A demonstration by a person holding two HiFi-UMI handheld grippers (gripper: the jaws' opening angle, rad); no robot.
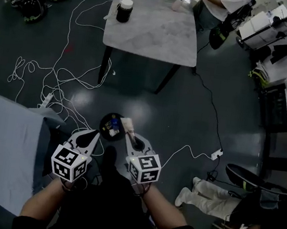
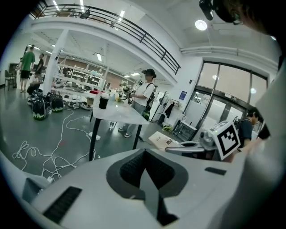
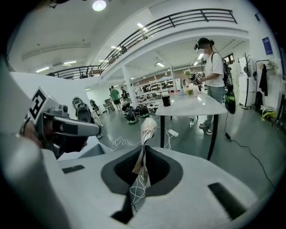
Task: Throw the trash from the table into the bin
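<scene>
A small round black bin point(image 1: 111, 126) with some trash in it stands on the dark floor just ahead of both grippers. My right gripper point(image 1: 129, 134) is shut on a pale crumpled wrapper point(image 1: 127, 124), held at the bin's right rim. In the right gripper view the wrapper point(image 3: 147, 127) sticks up from the closed jaws with thin white strings hanging below. My left gripper point(image 1: 98, 133) is at the bin's left side, shut with nothing in it; the left gripper view shows its pads point(image 2: 134, 167) meeting. The marble-topped table point(image 1: 154, 34) is farther off, with a black cup point(image 1: 124, 10) on it.
White cables point(image 1: 59, 79) sprawl across the floor to the left, and a power strip point(image 1: 217, 154) lies to the right. A grey-covered table point(image 1: 3, 140) is at my left. One person stands behind the table point(image 3: 210, 67); another sits at the lower right point(image 1: 216, 197).
</scene>
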